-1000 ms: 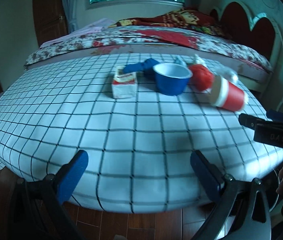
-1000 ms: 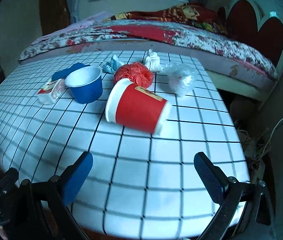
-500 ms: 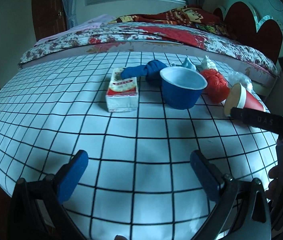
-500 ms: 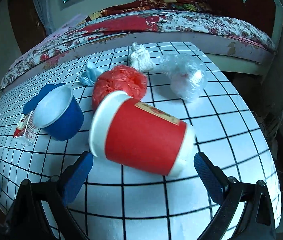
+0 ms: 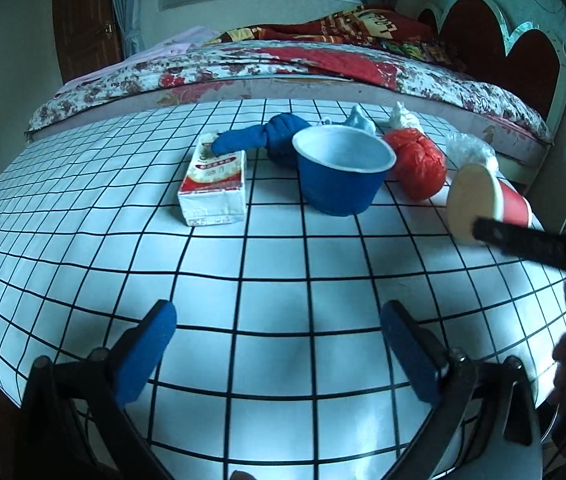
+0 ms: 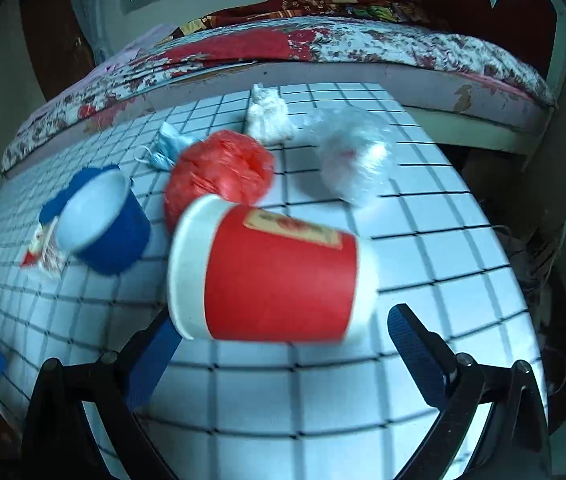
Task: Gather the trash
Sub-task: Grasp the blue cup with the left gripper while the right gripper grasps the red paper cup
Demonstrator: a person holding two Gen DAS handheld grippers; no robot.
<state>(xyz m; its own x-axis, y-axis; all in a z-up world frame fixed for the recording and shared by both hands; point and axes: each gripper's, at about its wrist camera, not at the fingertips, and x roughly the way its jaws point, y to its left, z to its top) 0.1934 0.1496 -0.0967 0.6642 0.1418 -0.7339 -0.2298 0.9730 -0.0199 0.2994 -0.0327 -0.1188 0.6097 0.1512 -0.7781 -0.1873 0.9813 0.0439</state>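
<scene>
Directly ahead of the right gripper [image 6: 279, 344], between its wide-spread blue-padded fingers, the red paper cup with white rims [image 6: 271, 276] is seen lying on its side (long axis across the gap, mouth leftward). The left gripper [image 5: 279, 352], equally wide and empty, is held farther off, the cup [image 5: 487, 206] well forward to its right.

A cluster of trash sits toward the far right of the surface [image 5: 275, 264], with a bed [image 5: 283, 64] behind it. A carton [image 5: 215, 188] lies at the left; just right of it a bowl [image 5: 343, 176] stands upright, a knotted cloth [image 5: 271, 140] behind both. Right of the bowl rests a crumpled bag [image 6: 219, 176], a paper cup [image 6: 271, 276] on its side before it. Behind the bag lie a tissue wad [image 6: 267, 116] and a plastic wrap bundle [image 6: 355, 156]. The right claw [image 6: 283, 352] flanks the cup, jaws spread; the left claw [image 5: 279, 344] hangs apart over the near edge.
</scene>
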